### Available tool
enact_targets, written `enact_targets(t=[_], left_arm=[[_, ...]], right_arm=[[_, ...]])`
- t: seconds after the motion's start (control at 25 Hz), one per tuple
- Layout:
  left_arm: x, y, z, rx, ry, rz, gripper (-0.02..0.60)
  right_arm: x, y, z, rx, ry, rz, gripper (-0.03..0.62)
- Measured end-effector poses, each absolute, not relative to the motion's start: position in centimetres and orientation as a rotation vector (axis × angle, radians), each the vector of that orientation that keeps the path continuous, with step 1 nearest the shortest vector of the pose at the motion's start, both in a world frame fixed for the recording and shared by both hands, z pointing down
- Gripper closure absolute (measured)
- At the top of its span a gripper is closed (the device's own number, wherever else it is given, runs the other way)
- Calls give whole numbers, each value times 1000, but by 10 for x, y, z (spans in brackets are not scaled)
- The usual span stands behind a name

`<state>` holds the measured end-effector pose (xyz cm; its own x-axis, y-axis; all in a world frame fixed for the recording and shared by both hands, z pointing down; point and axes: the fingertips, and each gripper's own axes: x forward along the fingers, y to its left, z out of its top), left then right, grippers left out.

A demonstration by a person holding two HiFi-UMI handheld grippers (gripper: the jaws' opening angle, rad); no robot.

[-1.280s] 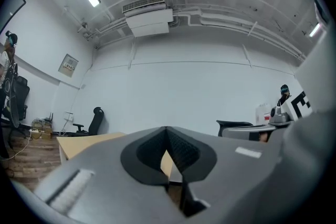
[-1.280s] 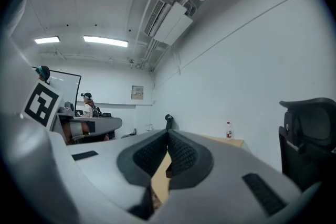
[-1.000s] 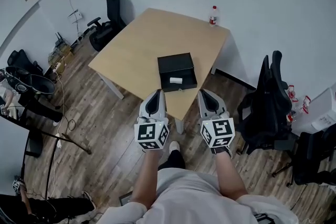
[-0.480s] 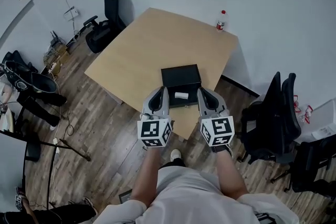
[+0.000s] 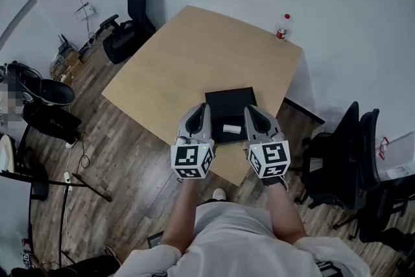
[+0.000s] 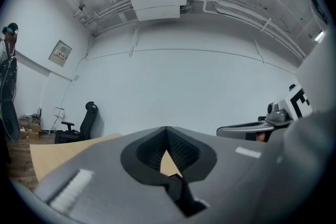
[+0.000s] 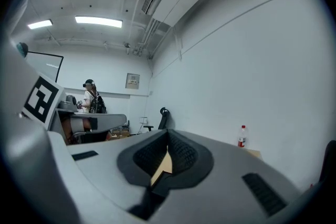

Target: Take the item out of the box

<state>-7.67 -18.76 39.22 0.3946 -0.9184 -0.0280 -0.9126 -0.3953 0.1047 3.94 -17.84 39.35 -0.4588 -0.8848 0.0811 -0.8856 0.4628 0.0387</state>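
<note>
Left gripper (image 5: pixel 197 112) and right gripper (image 5: pixel 254 113) — closed, empty — at the box (image 5: pixel 230 96); item (image 5: pixel 231 128) inside.

The black box (image 5: pixel 230 102) lies flat and open on the tabletop (image 5: pixel 188 48), close to the near right edge. It is shallow and rectangular. A small white item (image 5: pixel 231 128) lies inside, in its near part.

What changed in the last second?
The left gripper and right gripper came forward to the near edge of the table and now flank the black box in the head view. Nothing was taken hold of; both stay shut and empty. Box, white item and bottle stayed put.
</note>
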Motion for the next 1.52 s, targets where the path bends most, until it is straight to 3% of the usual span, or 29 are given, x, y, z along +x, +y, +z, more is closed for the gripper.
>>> enact_targets(t=[0.36, 0.84, 1.52], left_arm=[[-98, -224, 399, 2565, -1645, -128, 574], [-81, -230, 427, 2587, -1572, -72, 574], [-61, -265, 478, 2527, -1568, -19, 574]], right_arm=[[3, -216, 397, 1538, -2616, -3, 582], [25, -226, 433, 1557, -2552, 83, 582], [24, -250, 545, 1209, -2427, 187, 580]])
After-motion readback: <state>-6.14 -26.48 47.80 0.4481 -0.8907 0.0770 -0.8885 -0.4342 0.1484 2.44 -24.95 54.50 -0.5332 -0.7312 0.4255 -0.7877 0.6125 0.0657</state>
